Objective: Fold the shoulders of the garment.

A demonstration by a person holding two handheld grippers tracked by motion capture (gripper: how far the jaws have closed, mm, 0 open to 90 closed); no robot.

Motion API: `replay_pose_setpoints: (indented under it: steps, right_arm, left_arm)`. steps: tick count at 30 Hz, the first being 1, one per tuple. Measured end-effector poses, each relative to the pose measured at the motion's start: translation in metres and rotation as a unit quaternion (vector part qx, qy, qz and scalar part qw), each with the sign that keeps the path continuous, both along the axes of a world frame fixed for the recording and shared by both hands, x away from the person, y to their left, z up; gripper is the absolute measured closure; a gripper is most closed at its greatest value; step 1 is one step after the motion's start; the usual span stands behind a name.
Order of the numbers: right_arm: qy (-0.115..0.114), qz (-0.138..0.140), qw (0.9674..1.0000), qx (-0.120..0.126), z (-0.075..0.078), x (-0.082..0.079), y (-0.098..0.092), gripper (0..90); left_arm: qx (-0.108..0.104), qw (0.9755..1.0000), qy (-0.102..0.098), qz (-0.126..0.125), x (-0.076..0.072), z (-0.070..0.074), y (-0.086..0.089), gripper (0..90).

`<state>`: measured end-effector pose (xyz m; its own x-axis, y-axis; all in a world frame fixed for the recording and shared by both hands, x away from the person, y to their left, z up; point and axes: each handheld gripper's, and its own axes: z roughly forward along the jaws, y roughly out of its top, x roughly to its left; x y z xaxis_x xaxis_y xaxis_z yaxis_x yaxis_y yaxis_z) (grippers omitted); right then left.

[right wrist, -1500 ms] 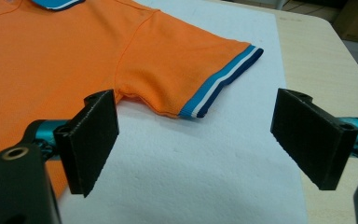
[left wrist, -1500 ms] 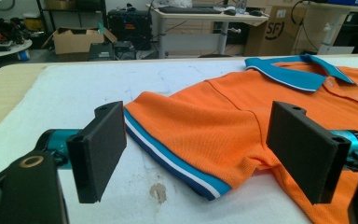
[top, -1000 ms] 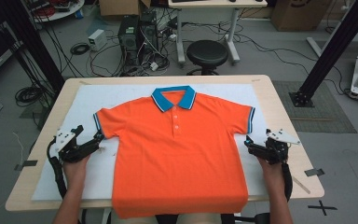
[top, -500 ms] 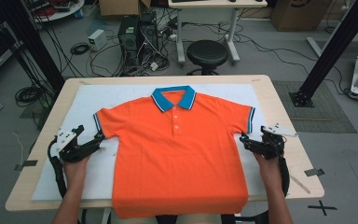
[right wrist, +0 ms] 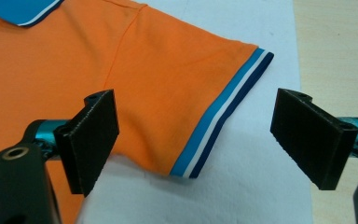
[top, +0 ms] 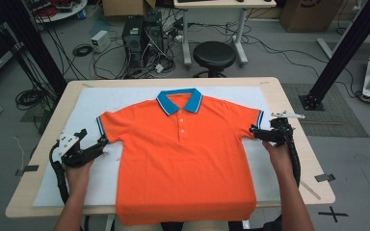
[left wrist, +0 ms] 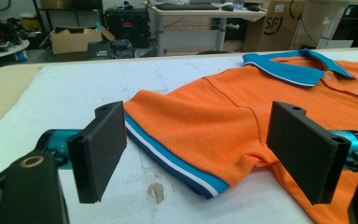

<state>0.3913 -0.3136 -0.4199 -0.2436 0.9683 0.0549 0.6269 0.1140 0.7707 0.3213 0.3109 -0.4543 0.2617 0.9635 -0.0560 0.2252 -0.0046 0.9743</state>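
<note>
An orange polo shirt (top: 185, 159) lies flat and face up on the white sheet (top: 96, 103), its blue collar (top: 179, 100) pointing to the table's far edge and its hem hanging a little over the near edge. Both short sleeves spread outward, each ending in a cuff banded blue, white and navy. Its button placket is closed.

Even, soft overhead room light, no harsh glare, faint shadow under the orange shirt's (left wrist: 223, 135) sleeve hem, high view slightly soft and low in detail, gripper views sharp on fabric, background benches mildly blurred
</note>
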Motion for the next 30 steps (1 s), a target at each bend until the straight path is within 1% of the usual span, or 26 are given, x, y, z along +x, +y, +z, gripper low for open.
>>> replay_pose_setpoints:
  steps: [1,3,5,8,9,12,13,14,18,19,20,22,23,24,26,29,30]
  right_arm:
    - [0.008,-0.002,1.0,0.002,0.001,0.006,0.0,15.3]
    - [0.011,-0.002,0.9999,0.0,0.001,0.009,0.0,15.4]
    - [0.016,-0.003,0.9998,-0.005,0.002,0.016,0.001,16.1]
    - [0.031,-0.009,0.9994,-0.012,0.003,0.025,0.003,16.1]
    - [0.039,-0.012,0.999,-0.018,0.002,0.03,0.004,16.1]
    - [0.045,-0.016,0.9986,-0.022,0.001,0.033,0.004,17.7]
    - [0.054,-0.022,0.9981,-0.022,-0.002,0.036,0.002,19.3]
    - [0.054,-0.022,0.9981,-0.022,-0.002,0.036,0.002,19.3]
    - [0.076,-0.031,0.9962,-0.03,-0.011,0.042,0.003,19.8]
    - [0.083,-0.032,0.9955,-0.032,-0.014,0.044,0.005,26.0]
    - [0.083,-0.032,0.9955,-0.032,-0.014,0.044,0.005,26.0]
    - [0.087,-0.035,0.9951,-0.032,-0.016,0.045,0.006,28.7]
    - [0.091,-0.04,0.9945,-0.033,-0.016,0.046,0.006,30.8]
    - [0.095,-0.042,0.9941,-0.032,-0.017,0.046,0.006,36.1]
    - [0.101,-0.044,0.9935,-0.029,-0.019,0.047,0.005,38.9]
    - [0.108,-0.044,0.9926,-0.033,-0.021,0.048,0.004,46.6]
    - [0.109,-0.045,0.9925,-0.032,-0.021,0.049,0.005,47.5]
  left_arm:
    - [0.001,1.0,0.0,0.0,0.0,0.0,0.0,20.1]
    - [0.001,1.0,0.0,0.0,0.0,0.0,0.0,20.1]
    - [0.001,1.0,0.001,0.0,0.0,0.0,0.0,20.1]
    - [0.001,1.0,0.001,0.0,0.0,0.0,0.0,20.1]
    - [0.002,1.0,0.002,0.0,0.0,0.0,0.0,20.1]
    - [0.001,1.0,0.002,-0.001,0.0,0.0,0.0,20.2]
    - [0.0,1.0,0.002,-0.001,0.0,0.0,0.0,20.2]
    - [0.0,1.0,0.001,-0.001,0.0,0.0,0.0,20.2]
    - [0.0,1.0,0.002,-0.001,0.0,0.0,0.0,20.3]
    - [0.0,1.0,0.002,-0.001,0.0,0.0,0.0,20.3]
    - [0.0,1.0,0.002,0.0,0.0,0.0,0.0,20.3]
    - [0.0,1.0,0.003,-0.001,0.001,0.0,0.0,20.3]
    - [0.0,1.0,0.003,0.0,0.001,0.0,0.0,20.3]
    - [0.0,1.0,0.003,-0.001,0.001,0.0,0.0,20.3]
    - [0.001,1.0,0.003,-0.002,0.0,0.0,0.0,20.3]
    - [0.001,1.0,0.004,-0.002,0.0,0.0,0.0,20.3]
    - [0.001,1.0,0.003,-0.002,0.0,0.0,0.0,20.4]
